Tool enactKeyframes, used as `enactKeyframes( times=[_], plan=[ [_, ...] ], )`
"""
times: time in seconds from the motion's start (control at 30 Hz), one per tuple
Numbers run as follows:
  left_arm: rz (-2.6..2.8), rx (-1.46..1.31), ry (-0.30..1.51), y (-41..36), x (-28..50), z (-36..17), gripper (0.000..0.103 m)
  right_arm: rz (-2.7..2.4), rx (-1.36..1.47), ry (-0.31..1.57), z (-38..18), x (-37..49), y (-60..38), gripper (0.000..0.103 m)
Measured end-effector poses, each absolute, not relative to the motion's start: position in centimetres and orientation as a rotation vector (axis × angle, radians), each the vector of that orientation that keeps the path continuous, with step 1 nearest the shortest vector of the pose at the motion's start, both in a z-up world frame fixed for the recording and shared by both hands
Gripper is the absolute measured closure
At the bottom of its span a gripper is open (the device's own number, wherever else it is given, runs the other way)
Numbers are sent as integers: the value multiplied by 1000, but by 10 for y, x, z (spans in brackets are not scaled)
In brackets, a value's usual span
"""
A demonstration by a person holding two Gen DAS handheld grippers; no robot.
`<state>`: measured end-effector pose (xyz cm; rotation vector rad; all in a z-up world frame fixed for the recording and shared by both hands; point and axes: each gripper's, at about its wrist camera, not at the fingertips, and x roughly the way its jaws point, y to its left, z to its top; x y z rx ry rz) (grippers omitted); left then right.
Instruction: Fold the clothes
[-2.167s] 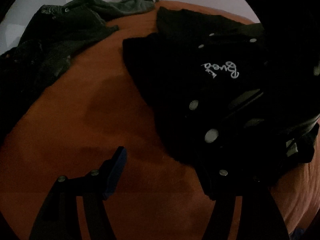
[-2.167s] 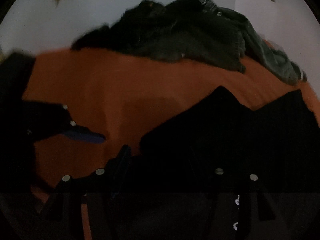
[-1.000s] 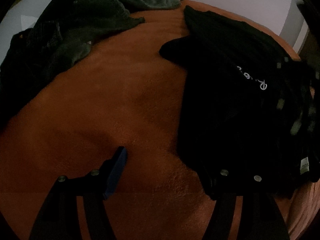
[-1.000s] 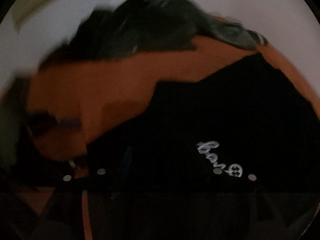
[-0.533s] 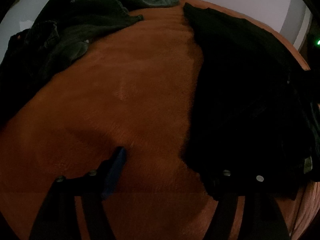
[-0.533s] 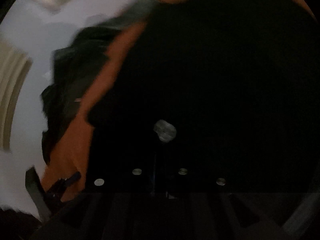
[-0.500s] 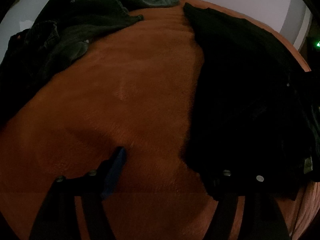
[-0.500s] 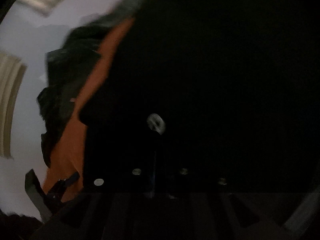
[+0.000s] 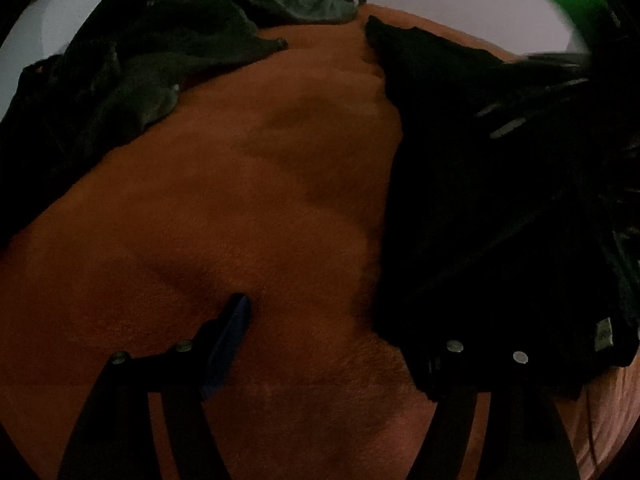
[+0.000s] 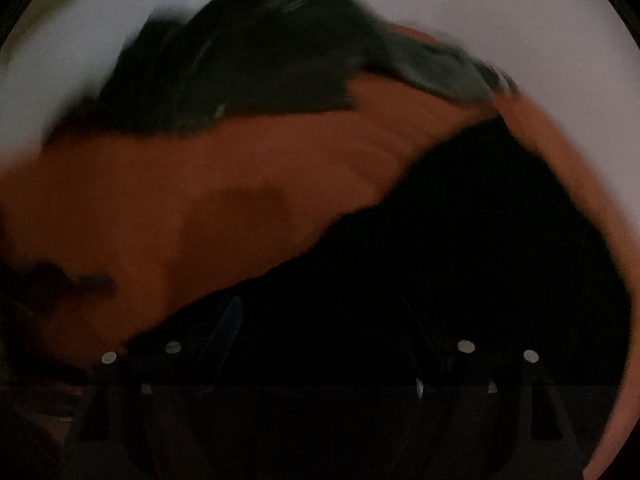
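Left wrist view shows my left gripper (image 9: 320, 332) spread wide over the orange blanket (image 9: 240, 220), holding nothing. On its right lies the black garment (image 9: 500, 200), partly folded. My right gripper (image 10: 320, 320) has just been opening above this garment; its jaws grip nothing.
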<state>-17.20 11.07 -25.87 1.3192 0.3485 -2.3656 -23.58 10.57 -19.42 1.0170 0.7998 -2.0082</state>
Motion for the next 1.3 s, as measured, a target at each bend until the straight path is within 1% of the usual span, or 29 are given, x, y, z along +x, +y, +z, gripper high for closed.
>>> enactKeyframes(
  times=[0.03,0.07,0.1,0.2,0.33,0.43,0.5,0.53,0.6,0.63,0.7,0.8,0.83,0.87,0.9,0.93,1.0,1.1,1.17,1.2,1.23,1.3],
  plan=[
    [-2372,1315,340,112,-171,-258,29,-1995,1010,856,-203,-236,99,66],
    [-2376,1314,336,113,-171,-257,29,-1981,1035,881,-211,-241,95,88],
    [-2381,1315,336,113,-171,-256,29,-1979,1080,840,-214,-250,94,97],
    [-2387,1334,348,107,-174,-258,29,-2043,1172,422,-187,-287,126,97],
    [-2380,1342,393,104,-170,-259,29,-2016,1266,-46,-162,-334,180,97],
    [-2375,1349,411,98,-176,-262,29,-1909,1371,-349,-180,-374,218,96],
    [-2374,1357,430,96,-175,-263,29,-1798,1436,-487,-202,-394,236,93],
    [-2374,1361,439,95,-175,-263,29,-1775,1469,-496,-210,-400,241,89],
    [-2378,1364,445,94,-174,-262,29,-1791,1535,-425,-223,-408,246,84],
    [-2382,1363,443,94,-171,-261,29,-1798,1567,-389,-229,-412,248,84],
    [-2392,1361,442,93,-167,-259,29,-1897,1562,-242,-223,-408,252,84],
    [-2404,1352,483,89,-161,-254,29,-1947,1496,-148,-201,-387,254,83],
    [-2404,1352,500,88,-159,-252,29,-1946,1465,-132,-193,-377,252,77],
    [-2403,1351,506,87,-159,-250,29,-1937,1425,-121,-185,-364,250,68],
    [-2400,1351,511,86,-159,-249,29,-1931,1391,-114,-180,-350,247,40],
    [-2396,1354,512,85,-160,-249,29,-1932,1374,-110,-177,-336,244,29],
    [-2379,1365,541,80,-161,-251,29,-1936,1353,-102,-177,-309,239,29],
    [-2320,1377,643,66,-152,-257,29,-1857,1444,-45,-198,-278,227,30],
    [-2274,1377,653,60,-144,-259,31,-1840,1504,35,-214,-268,220,40],
    [-2268,1378,656,57,-140,-258,34,-1862,1508,83,-217,-265,220,51],
    [-2260,1376,659,54,-136,-257,35,-1883,1511,131,-220,-262,220,57],
    [-2250,1355,662,49,-131,-246,35,-1946,1501,189,-201,-254,221,58]
  ],
)
